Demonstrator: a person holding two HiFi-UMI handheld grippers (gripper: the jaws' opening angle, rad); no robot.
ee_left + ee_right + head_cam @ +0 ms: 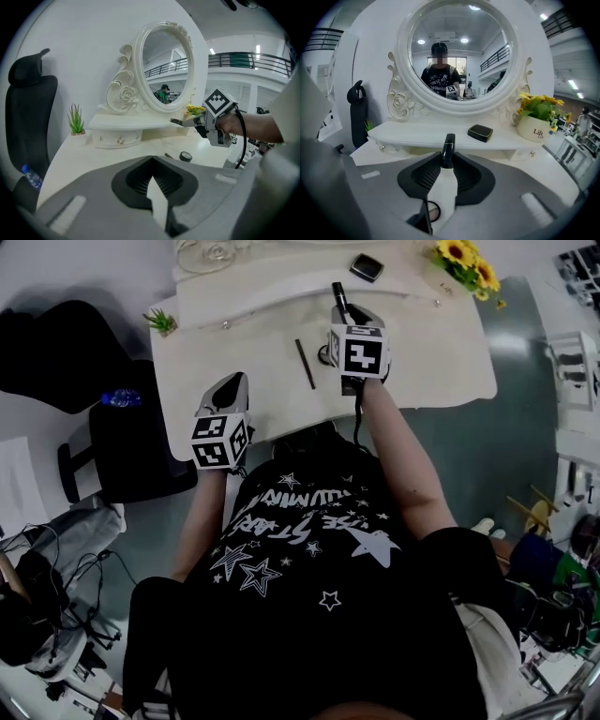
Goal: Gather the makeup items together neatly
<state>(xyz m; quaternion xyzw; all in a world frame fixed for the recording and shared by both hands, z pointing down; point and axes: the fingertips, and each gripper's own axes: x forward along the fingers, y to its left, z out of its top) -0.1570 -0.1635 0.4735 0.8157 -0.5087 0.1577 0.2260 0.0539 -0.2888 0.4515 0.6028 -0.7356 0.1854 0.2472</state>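
At the white vanity table (pixel 422 362), we hold the right gripper (pixel 344 313) closed on a slim black makeup tube (pixel 339 296), its upper end sticking out past the jaw tips toward the raised shelf (pixel 417 131). On that shelf lie a square black compact (pixel 367 267) and a pot of yellow flowers (pixel 464 261), well apart from the tube, with the oval mirror (pixel 461 51) above them.

Just under this gripper on the tabletop sits a small round compact (pixel 432 212), partly hidden by the jaws, and a black pencil (pixel 306 364) lies just beside it to the left.

Our left gripper (pixel 232 382) hovers at the table's near left edge, jaws together with nothing between them, well apart from the pencil. A small green plant (pixel 161 322) marks the left corner. A black chair (pixel 131 451) and a water bottle (pixel 120 397) stand off the table's left side.
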